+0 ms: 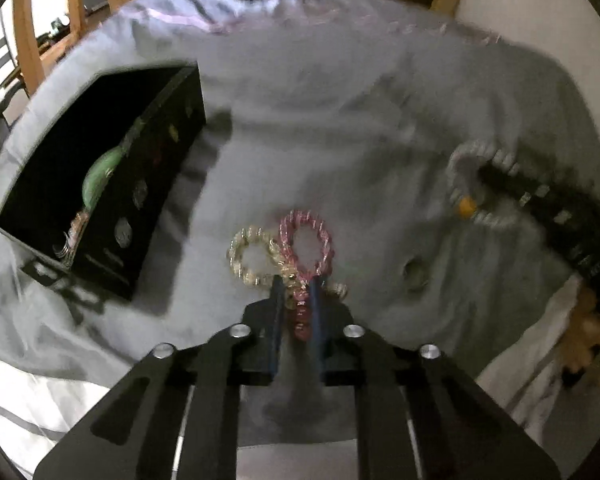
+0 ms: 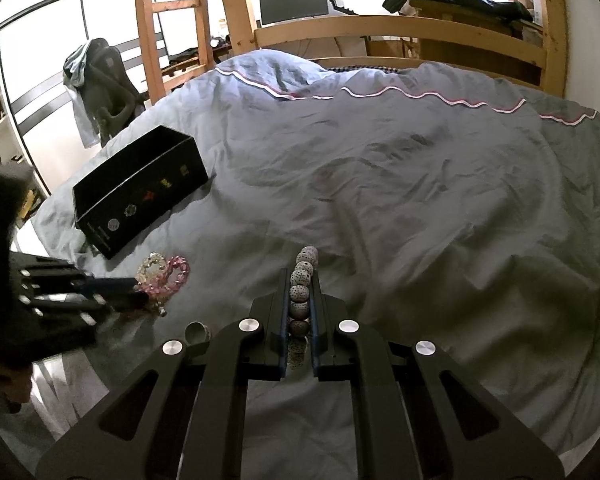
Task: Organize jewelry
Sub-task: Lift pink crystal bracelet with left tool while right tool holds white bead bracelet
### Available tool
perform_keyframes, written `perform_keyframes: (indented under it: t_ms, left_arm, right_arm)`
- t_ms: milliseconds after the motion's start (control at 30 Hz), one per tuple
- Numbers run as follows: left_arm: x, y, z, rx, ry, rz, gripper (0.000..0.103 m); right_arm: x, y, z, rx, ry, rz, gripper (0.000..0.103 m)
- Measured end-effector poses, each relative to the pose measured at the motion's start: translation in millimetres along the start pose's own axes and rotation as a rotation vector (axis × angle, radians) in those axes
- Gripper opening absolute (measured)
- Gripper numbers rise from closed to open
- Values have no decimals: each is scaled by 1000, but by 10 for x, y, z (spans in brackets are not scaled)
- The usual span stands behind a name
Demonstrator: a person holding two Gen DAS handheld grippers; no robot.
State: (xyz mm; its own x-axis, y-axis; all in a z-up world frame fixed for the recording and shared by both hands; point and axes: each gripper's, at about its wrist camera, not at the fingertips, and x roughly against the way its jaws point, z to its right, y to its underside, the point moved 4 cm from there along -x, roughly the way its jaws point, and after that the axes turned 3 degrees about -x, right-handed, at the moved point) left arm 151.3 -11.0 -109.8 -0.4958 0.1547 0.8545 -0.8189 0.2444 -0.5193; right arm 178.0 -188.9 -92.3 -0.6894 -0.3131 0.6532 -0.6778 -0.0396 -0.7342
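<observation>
the pink bracelet (image 1: pixel 306 240) is clamped in the left gripper (image 1: pixel 296 284); the tangled clear bracelet (image 1: pixel 252 256) could be dragged along. the spotted bead bracelet (image 2: pixel 302 292) is pinched between the right gripper (image 2: pixel 300 280) fingers.

Black slotted tool (image 2: pixel 299 312) frames, silver round screws, blue-edged fingers (image 2: pixel 317 320)

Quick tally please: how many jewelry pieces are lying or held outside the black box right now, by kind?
Bracelets: 3 (pink bracelet, clear gold bracelet, grey speckled bracelet)
Rings: 1 (ring)
Total: 4
</observation>
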Motion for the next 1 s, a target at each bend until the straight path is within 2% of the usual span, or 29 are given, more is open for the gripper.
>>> perform_keyframes:
  t_ms: [233,300,367,400,433,467,500,567,600,667,700,767,867,1000]
  left_arm:
    - [335,-115,-45,25,35,136,7]
    - [356,-119,-21,31,50,138,7]
    - [273,-131,22,24,61,95,7]
    - [202,-99,42,12,27,62,14]
    - [137,-70,60,-2,13,29,26]
    - [70,-26,90,-21,5,-6,67]
    - [21,8,121,-39,-14,-26,89]
    - [-67,68,203,-90,-57,-54,83]
    - [-112,91,235,-104,-44,-74,59]
    - [-159,118,205,-79,-16,-105,22]
    - [-143,110,164,-59,-3,-99,15]
    - [-55,63,112,-37,3,-58,8]
    - [142,-21,73,-16,11,29,8]
    - [327,-80,72,-5,26,96,8]
  right_arm:
    - [4,-1,6,0,1,3,9]
    - [2,0,6,0,0,4,9]
    - [4,0,7,1,0,2,9]
    - [2,2,8,2,1,1,9]
    - [8,0,7,2,1,1,9]
    - [11,-1,8,2,1,-1,9]
    - [10,-2,10,2,1,-2,9]
    - [15,-3,10,1,2,-1,9]
    - [14,-3,10,2,1,-1,9]
    - [14,-2,10,2,2,-1,9]
    - [13,-2,10,1,1,-1,9]
    - [15,-6,10,1,1,1,9]
    - [35,-18,6,-1,1,8,9]
    - [92,-52,-2,-10,-9,28,9]
